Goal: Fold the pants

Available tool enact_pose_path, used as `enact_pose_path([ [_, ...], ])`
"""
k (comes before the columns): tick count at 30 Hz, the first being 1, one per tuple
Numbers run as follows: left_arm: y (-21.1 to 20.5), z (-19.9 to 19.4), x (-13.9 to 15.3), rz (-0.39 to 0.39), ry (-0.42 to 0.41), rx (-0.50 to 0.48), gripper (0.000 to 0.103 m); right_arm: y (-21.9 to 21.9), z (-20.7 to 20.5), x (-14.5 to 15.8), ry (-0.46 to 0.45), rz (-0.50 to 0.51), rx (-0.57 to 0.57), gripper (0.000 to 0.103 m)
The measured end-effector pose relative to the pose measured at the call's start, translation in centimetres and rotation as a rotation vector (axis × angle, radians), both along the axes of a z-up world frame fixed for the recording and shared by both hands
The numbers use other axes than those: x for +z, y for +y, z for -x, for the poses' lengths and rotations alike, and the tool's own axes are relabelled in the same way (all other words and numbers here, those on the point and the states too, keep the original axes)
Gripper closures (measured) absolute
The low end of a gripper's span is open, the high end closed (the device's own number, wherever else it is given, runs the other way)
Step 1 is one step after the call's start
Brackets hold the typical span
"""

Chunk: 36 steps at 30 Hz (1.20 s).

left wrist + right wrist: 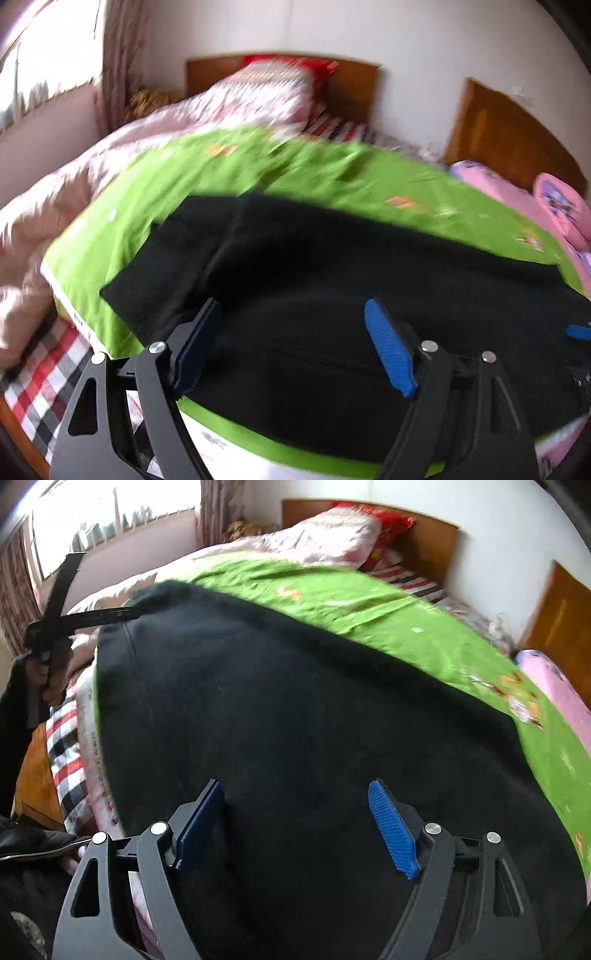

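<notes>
The black fleece-like pants (332, 266) lie spread across the green printed sheet (177, 177) on the bed, with a pale pink quilt (74, 173) bunched along the far side and a red, white and black checked sheet (40, 380) showing at the near edge. In the left wrist view a seam runs down the dark cloth, and one squared end, seemingly a leg end, reaches toward the left edge of the green sheet. In the right wrist view the pants (295, 720) fill most of the picture as one broad, fairly flat dark layer.

The left hand-held gripper (295, 347) hovers over the near part of the pants with its blue pads wide apart, grasping nothing. The right hand-held gripper (297, 827) is likewise spread wide over the cloth with nothing between its pads.

My judgement is that the fold is at an early or middle stage: the garment is laid out and smoothed, possibly already doubled leg on leg, though the dark cloth and blur hide the layers. The folds across its length appear still to be made.
</notes>
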State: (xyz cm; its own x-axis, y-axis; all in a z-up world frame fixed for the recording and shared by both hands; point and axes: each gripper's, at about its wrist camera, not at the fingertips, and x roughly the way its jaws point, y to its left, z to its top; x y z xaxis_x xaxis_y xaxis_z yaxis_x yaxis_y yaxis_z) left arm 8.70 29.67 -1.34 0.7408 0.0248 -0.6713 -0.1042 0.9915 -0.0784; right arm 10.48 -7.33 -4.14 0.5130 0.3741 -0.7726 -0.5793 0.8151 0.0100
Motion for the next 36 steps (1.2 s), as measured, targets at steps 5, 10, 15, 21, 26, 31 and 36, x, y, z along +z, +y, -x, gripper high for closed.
enact_pose_path([
  [5,-9.3,1.5,-0.5,-0.164,0.033,-0.196,0.020,-0.9,2.9,-0.9,0.000,0.040,-0.046,0.020],
  [10,-14.6,1.1,-2.7,-0.337,0.092,-0.241,0.019,-4.4,5.3,-1.6,0.069,-0.023,-0.074,0.017],
  [15,-20.4,-0.6,1.1,-0.330,0.044,-0.408,0.011,-9.5,4.9,0.5,0.005,-0.007,-0.189,0.017],
  [21,-32.6,-6.8,2.1,-0.114,0.104,-0.774,0.008,-19.0,-0.8,0.7,0.008,-0.082,-0.491,0.017],
  [26,-40.3,-9.1,-0.7,-0.132,0.152,-0.913,0.008,-25.1,-0.6,-1.6,0.095,-0.036,-0.648,0.017],
  [31,-44.2,-12.2,-3.9,-0.196,0.205,-0.882,0.005,-26.9,2.5,-1.7,0.072,-0.043,-0.625,0.017],
  [36,-45.2,-13.5,-4.4,-0.202,0.207,-0.858,0.001,-27.1,4.8,-1.8,0.043,-0.053,-0.612,0.017],
])
